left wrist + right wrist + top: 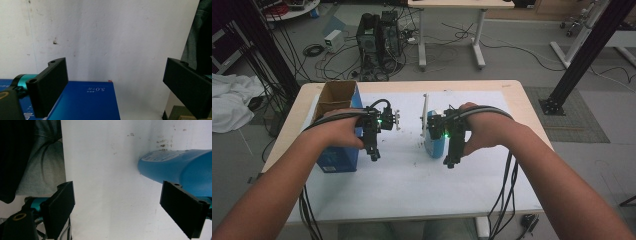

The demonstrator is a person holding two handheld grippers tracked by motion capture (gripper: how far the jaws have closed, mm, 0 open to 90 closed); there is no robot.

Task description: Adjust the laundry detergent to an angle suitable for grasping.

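Blue box, light-blue bottle, white sheet

We hold our left gripper and right gripper side by side, pointed toward us, jaws spread wide.

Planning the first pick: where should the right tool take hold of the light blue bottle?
Grip the light blue bottle across its body. The right tool is open beside it, so come in sideways from there; the rounded body looks narrow enough to fit between the jaws.
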